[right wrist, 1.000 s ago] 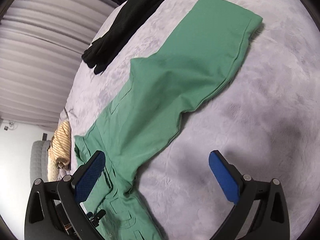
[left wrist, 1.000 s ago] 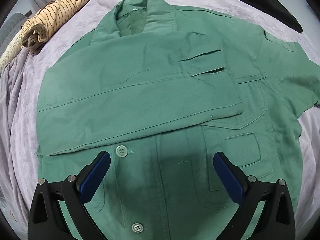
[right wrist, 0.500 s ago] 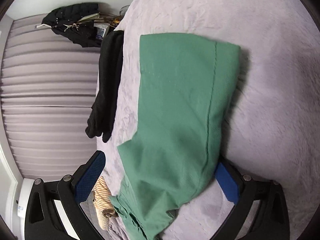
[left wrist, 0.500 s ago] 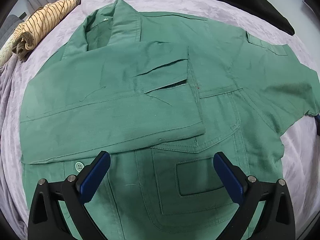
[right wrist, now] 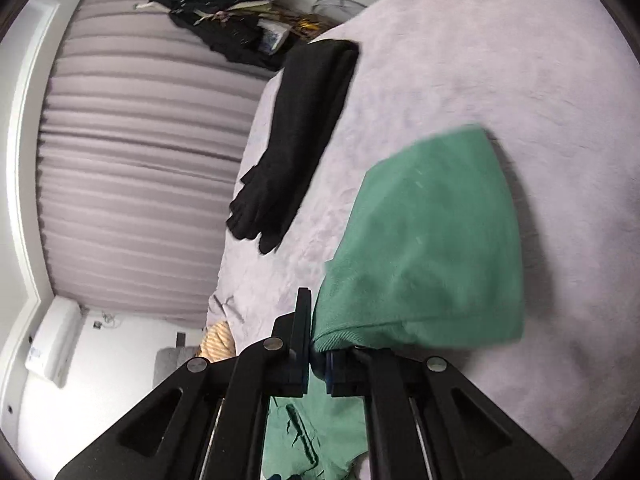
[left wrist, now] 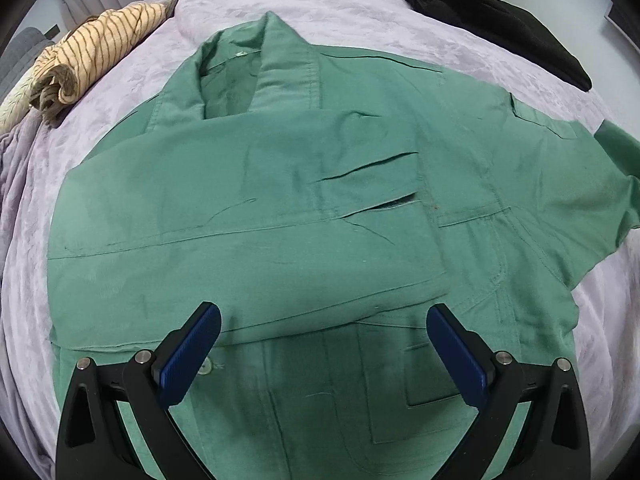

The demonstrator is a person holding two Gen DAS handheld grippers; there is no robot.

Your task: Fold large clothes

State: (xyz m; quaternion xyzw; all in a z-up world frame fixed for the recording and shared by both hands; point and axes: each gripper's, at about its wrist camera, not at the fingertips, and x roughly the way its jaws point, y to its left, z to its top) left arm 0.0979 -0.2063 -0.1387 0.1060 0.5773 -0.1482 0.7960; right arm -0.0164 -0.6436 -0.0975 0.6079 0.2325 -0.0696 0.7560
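A green jacket (left wrist: 304, 216) lies face up on the lilac bedspread (left wrist: 352, 4), collar far from me. One sleeve (left wrist: 240, 264) is folded across the chest. My left gripper (left wrist: 320, 352) is open and empty, hovering above the jacket's lower front near a button. My right gripper (right wrist: 318, 364) is shut on the edge of the other green sleeve (right wrist: 432, 256), which hangs lifted above the bedspread (right wrist: 520, 80). The jacket's body shows below the right gripper (right wrist: 304, 440).
A black garment (left wrist: 496, 16) lies at the far right of the bed, also in the right wrist view (right wrist: 304, 132). A rolled striped yellow cloth (left wrist: 96, 56) lies at the far left. Pleated curtains (right wrist: 140, 168) stand beyond the bed.
My right gripper has closed on the sleeve's edge and lifted it off the bed. My left gripper has shifted slightly over the jacket's front and stays open.
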